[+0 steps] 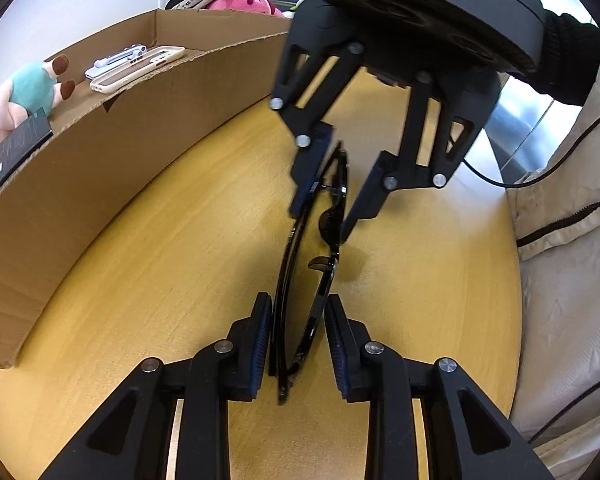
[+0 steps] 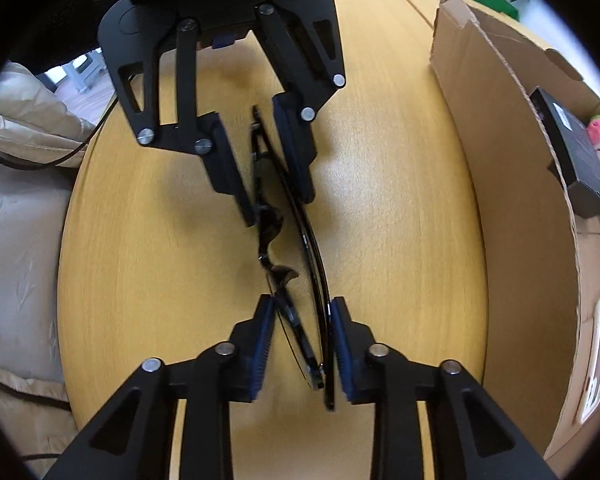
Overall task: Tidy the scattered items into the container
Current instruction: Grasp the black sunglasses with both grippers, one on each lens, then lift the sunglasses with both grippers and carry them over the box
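Observation:
A pair of black folded glasses (image 1: 300, 280) is held edge-up over the wooden table (image 1: 160, 280). My left gripper (image 1: 298, 344) is shut on one end of the glasses. My right gripper (image 1: 324, 208) faces it and is shut on the other end. In the right wrist view the glasses (image 2: 300, 248) run between my right gripper (image 2: 300, 344) at the bottom and my left gripper (image 2: 274, 176) at the top. The cardboard box (image 1: 100, 152) stands to the left; in the right wrist view it (image 2: 512, 184) stands to the right.
Inside the box lie a phone case (image 1: 140, 68), a small white stand (image 1: 116, 60), a plush toy (image 1: 28, 92) and a black box (image 2: 572, 156). A beige padded quilt (image 1: 572, 280) and a black cable (image 1: 540, 176) lie past the table edge.

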A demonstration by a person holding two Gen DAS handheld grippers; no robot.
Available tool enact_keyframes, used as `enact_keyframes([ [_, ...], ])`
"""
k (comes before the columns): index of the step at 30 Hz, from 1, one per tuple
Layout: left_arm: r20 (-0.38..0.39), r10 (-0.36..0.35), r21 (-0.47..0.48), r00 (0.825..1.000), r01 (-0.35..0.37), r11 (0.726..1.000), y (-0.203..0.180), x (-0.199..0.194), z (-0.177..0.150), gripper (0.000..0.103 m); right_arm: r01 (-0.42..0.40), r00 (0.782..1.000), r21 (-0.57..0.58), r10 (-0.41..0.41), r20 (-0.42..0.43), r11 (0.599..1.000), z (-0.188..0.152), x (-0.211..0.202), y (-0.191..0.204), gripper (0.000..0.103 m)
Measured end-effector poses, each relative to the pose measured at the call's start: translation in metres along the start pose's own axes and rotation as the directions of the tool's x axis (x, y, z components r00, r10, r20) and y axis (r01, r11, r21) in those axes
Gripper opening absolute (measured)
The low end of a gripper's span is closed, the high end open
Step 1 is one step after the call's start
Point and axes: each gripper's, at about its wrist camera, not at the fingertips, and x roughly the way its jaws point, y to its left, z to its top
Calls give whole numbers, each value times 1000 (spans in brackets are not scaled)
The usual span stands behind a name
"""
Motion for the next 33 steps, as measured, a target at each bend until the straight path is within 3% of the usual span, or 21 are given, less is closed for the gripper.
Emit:
enact_keyframes([
  [9,29,76,116,997,-79,990,-13,-45,39,29,139,988,11,-139,60,990,-13,-63,4,25],
  [14,70,130,214,989,-142,966,-2,-85,90,29,223,967,46,-227,114,974,-20,-125,-18,25],
  [19,82,183,277,980,-199,940,21,-103,144,30,312,939,87,-321,125,946,-2,-155,-48,25],
  [21,76,186,292,980,-200,935,35,-101,162,30,328,932,108,-340,124,938,-9,-165,-63,25],
  [23,69,184,310,980,-197,930,49,-94,177,30,335,931,114,-347,115,935,-20,-164,-72,25],
  [26,47,157,288,986,-164,943,75,-74,192,30,326,936,138,-340,92,935,-30,-155,-101,25],
  [33,-50,96,235,994,-81,969,134,-12,210,30,254,965,184,-262,16,949,-48,-98,-168,25],
])
